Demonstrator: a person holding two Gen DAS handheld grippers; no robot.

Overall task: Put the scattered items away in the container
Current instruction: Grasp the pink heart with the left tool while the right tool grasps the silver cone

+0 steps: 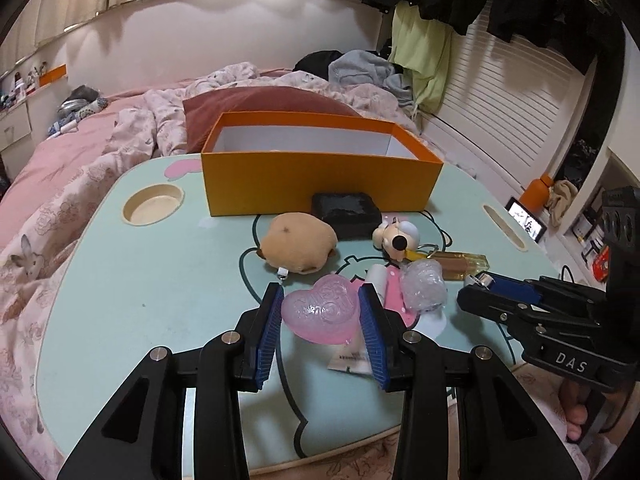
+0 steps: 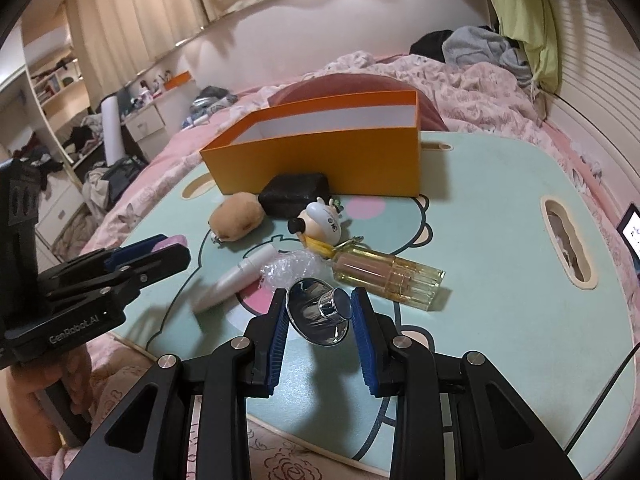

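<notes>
Both grippers are carrying a load above the lap table (image 1: 120, 280).

Left gripper (image 1: 320, 304): its blue pads are pressing on either side of a pink heart-shaped case (image 1: 320, 312). The case is sitting between the pads, held across its widest part, probably because the flat lobes give the pads parallel faces. It looks lifted off the table, as a white tube (image 1: 380, 280) and its flat crimped end are showing beneath it.

Right gripper (image 2: 320, 312): the jaws are closing on nothing further; they are clamped on a shiny metal knob with a round flange (image 2: 320, 312). The grip is on the flange edges, with the stub pointing toward the camera.

The orange box (image 1: 320, 176) is standing open at the far side of the table, white inside; I cannot see its floor, so contents are unknown. Still lying in front of it:
- tan plush toy (image 1: 300, 244)
- black case (image 1: 346, 214), touching the box wall
- white cartoon figure (image 1: 396, 238)
- yellow glass bottle (image 2: 392, 276)
- crumpled clear wrap (image 1: 424, 284)

Judgement: both held items are waiting to be carried over the near wall and dropped in. The box wall is tall, so each needs lifting clear first.
</notes>
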